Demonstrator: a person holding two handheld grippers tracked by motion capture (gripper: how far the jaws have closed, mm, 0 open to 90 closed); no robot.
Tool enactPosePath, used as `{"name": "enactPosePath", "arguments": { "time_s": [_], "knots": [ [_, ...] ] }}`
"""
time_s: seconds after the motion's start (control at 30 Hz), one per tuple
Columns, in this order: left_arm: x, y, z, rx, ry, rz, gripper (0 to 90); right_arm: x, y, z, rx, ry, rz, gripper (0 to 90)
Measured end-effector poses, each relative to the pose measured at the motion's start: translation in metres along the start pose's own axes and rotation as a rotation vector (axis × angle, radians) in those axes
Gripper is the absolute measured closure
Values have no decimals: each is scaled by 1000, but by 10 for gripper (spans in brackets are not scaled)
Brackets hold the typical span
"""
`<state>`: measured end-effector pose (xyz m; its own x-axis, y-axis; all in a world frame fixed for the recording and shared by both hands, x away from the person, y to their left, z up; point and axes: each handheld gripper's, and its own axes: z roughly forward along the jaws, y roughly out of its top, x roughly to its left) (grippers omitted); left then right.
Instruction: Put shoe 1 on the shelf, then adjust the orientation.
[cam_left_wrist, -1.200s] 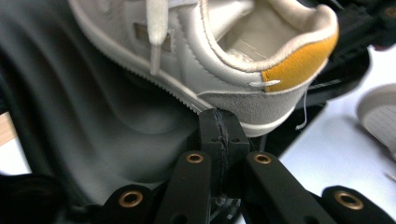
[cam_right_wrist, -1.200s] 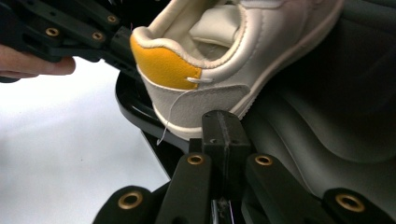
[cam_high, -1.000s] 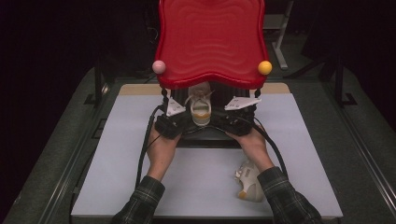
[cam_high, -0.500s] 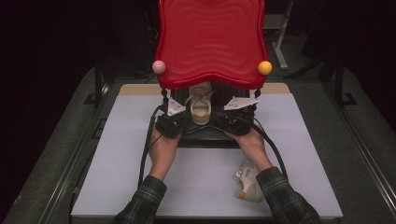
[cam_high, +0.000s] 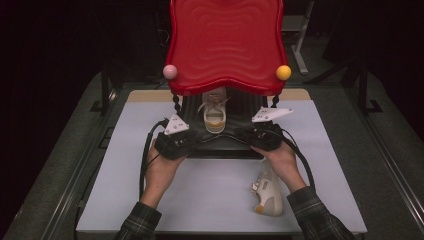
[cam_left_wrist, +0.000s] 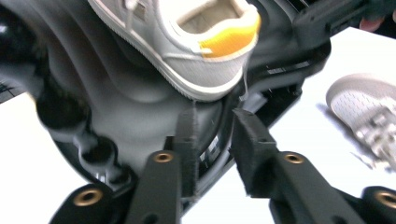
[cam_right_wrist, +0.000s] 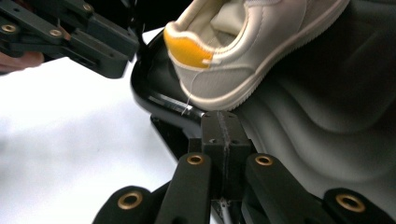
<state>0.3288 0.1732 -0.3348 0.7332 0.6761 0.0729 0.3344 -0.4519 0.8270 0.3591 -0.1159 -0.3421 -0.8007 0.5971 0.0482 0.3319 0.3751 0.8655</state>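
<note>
A red chair stands at the table's far edge, a white shoe on its black base. The second shoe lies near the right forearm. Just before the base, the left hand-held gripper has just been opening with nothing between its jaws, while the right hand-held gripper is pressed together, empty.

From above my side of the table, one camera looks forward and down. Two ride close behind my fingers, both facing the shoe from opposite sides.

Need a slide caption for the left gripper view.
Left tool, jaws parted, nothing between them, below the yellow-heeled sneaker on the black rack shelf; second sneaker lies on the table.
</note>
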Motion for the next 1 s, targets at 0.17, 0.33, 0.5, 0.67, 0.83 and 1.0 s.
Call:
{"name": "enactPosePath", "arguments": {
  "time_s": [0.17, 0.33, 0.5, 0.67, 0.83, 1.0],
  "knots": [
    [-4, -15, -14, 25, -51, 5, 518, 3, -3, -16, -7, 13, -2, 899],
    [-6, -38, -23, 63, -85, 22, 365, 2, -11, -28, -5, 28, 6, 898],
    [-2, -71, -29, 120, -88, 20, 251, 3, -21, -39, 3, 56, 3, 898],
    [5, -105, -35, 159, -68, -2, 162, 2, -34, -49, 10, 70, 2, 899],
    [17, -131, -37, 178, -52, -51, 137, 1, -47, -61, 23, 55, 10, 899],
    [30, -148, -30, 193, -23, -79, 135, 0, -65, -69, 37, 52, 25, 899]
  ]
}}
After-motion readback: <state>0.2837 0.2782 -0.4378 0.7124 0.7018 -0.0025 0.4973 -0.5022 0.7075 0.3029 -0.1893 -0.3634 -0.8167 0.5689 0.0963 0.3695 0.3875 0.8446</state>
